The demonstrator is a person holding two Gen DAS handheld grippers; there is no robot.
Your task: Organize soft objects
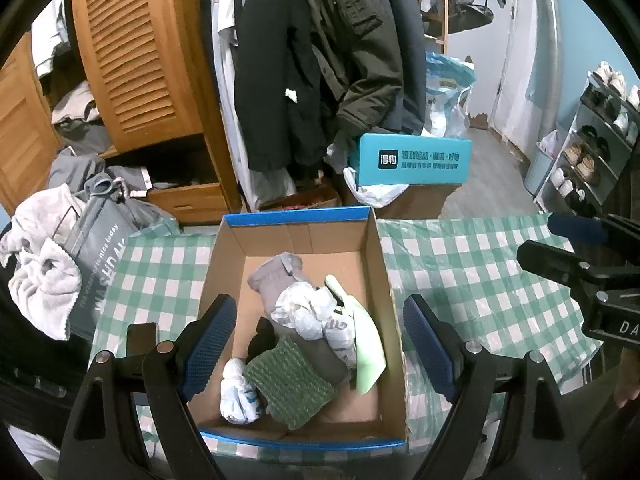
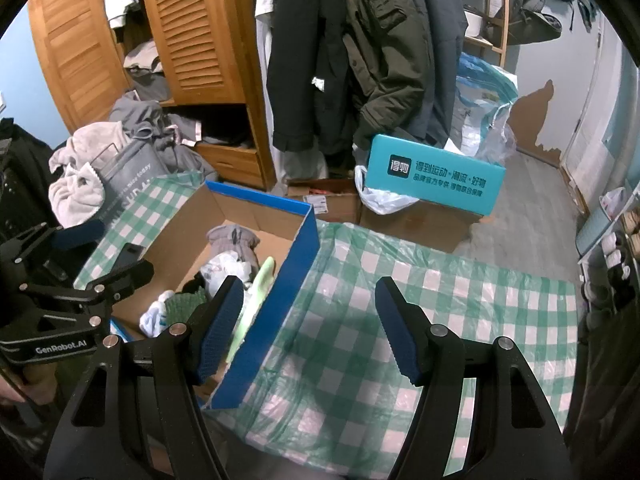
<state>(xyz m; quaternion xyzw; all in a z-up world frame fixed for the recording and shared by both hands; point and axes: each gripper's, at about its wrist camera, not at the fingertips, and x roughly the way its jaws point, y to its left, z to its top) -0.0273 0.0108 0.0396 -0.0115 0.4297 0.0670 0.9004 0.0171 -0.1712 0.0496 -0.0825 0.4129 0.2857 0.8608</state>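
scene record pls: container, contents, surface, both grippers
container: open cardboard box with blue rim, on the table
contents: grey sock, white crumpled cloth, green knit piece, white sock, pale green item, piled together
surface: green checked tablecloth
left gripper: open, over the box, holding nothing
right gripper: open, astride the box's right wall, holding nothing

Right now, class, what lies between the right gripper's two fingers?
Only bare checked tablecloth, seen in the right wrist view; the cardboard box stands beside the inner finger.

Blue-rimmed brown box, green-white checked cloth, perhaps grey sock.
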